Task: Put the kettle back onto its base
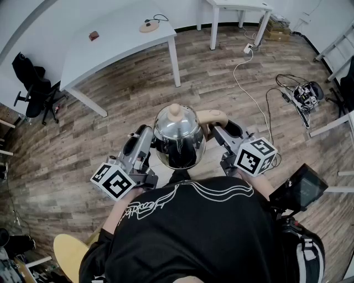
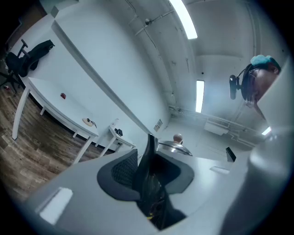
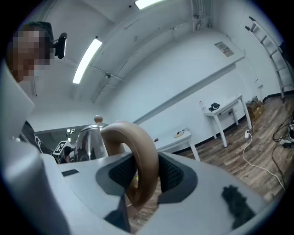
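Observation:
A shiny steel kettle [image 1: 178,138] with a round knob on its lid and a tan loop handle [image 1: 213,116] hangs in the air in front of my chest, above the wooden floor. My right gripper [image 1: 218,131] is shut on that handle [image 3: 140,156], its pads pressing both sides. My left gripper [image 1: 150,146] is at the kettle's opposite side, shut on a dark narrow spout [image 2: 149,176]. The lid [image 2: 174,145] shows just beyond it. The round tan base [image 1: 148,26] with its cord lies far off on the white table [image 1: 119,47]. The base [image 3: 182,134] also shows in the right gripper view.
A small red object [image 1: 94,36] lies on the same table. A black office chair [image 1: 33,85] stands at the left and a second white table [image 1: 238,8] at the back. Cables [image 1: 249,88] and gear [image 1: 304,94] lie on the floor at the right.

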Demonstrator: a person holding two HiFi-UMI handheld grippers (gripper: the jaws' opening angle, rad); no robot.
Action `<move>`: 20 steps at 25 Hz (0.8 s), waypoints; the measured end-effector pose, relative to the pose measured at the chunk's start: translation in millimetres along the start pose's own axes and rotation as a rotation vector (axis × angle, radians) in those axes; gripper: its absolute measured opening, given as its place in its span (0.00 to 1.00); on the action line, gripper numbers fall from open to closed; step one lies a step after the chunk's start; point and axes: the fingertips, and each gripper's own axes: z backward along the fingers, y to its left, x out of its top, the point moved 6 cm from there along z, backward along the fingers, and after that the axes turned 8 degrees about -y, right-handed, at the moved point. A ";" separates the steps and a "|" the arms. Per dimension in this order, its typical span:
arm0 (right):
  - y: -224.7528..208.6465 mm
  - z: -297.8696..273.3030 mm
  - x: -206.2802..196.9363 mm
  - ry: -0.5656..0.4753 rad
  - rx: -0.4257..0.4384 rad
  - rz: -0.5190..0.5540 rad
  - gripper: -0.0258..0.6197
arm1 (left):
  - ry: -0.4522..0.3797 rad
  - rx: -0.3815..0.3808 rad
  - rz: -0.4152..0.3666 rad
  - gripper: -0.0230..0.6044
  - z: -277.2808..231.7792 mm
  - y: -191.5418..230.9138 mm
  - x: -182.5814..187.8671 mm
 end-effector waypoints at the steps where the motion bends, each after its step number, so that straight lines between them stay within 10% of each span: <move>1: 1.3 2.9 1.1 -0.002 0.002 0.003 0.26 | 0.000 -0.002 0.000 0.17 1.3 -2.9 -0.2; 20: -24.3 37.7 17.1 -0.078 -0.083 0.014 0.26 | 0.092 -0.122 0.022 0.17 -37.3 -21.0 -20.0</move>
